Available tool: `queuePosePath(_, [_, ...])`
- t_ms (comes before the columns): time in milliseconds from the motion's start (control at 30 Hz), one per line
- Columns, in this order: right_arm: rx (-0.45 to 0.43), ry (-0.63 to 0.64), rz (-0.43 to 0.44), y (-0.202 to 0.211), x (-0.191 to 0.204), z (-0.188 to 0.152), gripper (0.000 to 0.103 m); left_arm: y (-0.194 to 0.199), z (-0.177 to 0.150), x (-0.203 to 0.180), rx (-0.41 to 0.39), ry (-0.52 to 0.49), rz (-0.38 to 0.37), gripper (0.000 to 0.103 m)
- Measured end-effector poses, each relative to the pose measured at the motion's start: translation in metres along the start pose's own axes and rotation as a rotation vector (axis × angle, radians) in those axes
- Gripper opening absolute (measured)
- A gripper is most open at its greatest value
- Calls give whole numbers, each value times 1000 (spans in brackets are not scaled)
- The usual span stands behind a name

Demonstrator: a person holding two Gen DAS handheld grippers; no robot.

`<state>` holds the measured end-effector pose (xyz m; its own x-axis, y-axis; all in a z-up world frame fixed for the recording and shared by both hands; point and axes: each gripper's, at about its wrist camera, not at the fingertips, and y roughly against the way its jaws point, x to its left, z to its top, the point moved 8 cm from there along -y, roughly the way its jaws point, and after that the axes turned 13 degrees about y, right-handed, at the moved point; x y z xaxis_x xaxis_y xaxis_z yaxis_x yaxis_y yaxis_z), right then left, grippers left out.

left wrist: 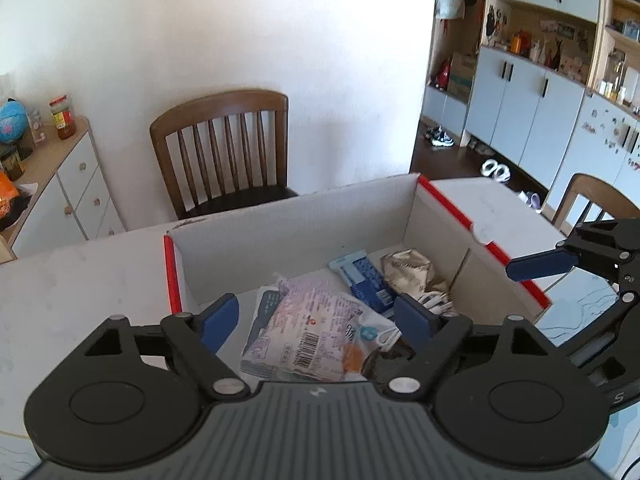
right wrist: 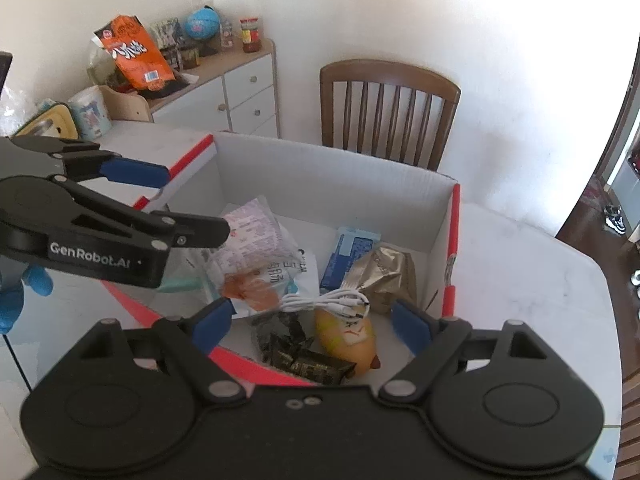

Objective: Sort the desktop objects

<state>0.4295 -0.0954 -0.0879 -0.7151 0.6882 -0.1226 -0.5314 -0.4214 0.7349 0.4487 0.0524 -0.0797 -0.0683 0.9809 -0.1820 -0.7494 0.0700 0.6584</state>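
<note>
Both tools, left tool [left wrist: 316,320] and right tool [right wrist: 310,326], gape empty above the filled box [right wrist: 320,168]; sorting looks nearly done, next find leftovers.

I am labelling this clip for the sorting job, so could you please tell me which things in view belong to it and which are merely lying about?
Belonging to the job:
cardboard box
pink snack packet
blue packet
gold foil pouch
white cable
yellow toy
dark wrappers
left gripper and right gripper, jaws open

Merely lying about:
wooden chair
globe
orange snack bag
sauce jar
</note>
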Motion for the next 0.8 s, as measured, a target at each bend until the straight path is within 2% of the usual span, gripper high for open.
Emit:
queuePosePath(100, [-30,6,-6,12,3,1,91,10,1,-1,-23,6,-3,102])
queuePosePath(133, [-40,8,-9,16,4,2,92,14,0,0,-35,10,-4,103])
queuePosePath(300, [-76,7,-12,32,10,1,94,32,-6,2,-52,36,-24,103])
queuePosePath(800, [-144,-60,-63,71,25,-14,95,90,-40,9,-94,61,-7,103])
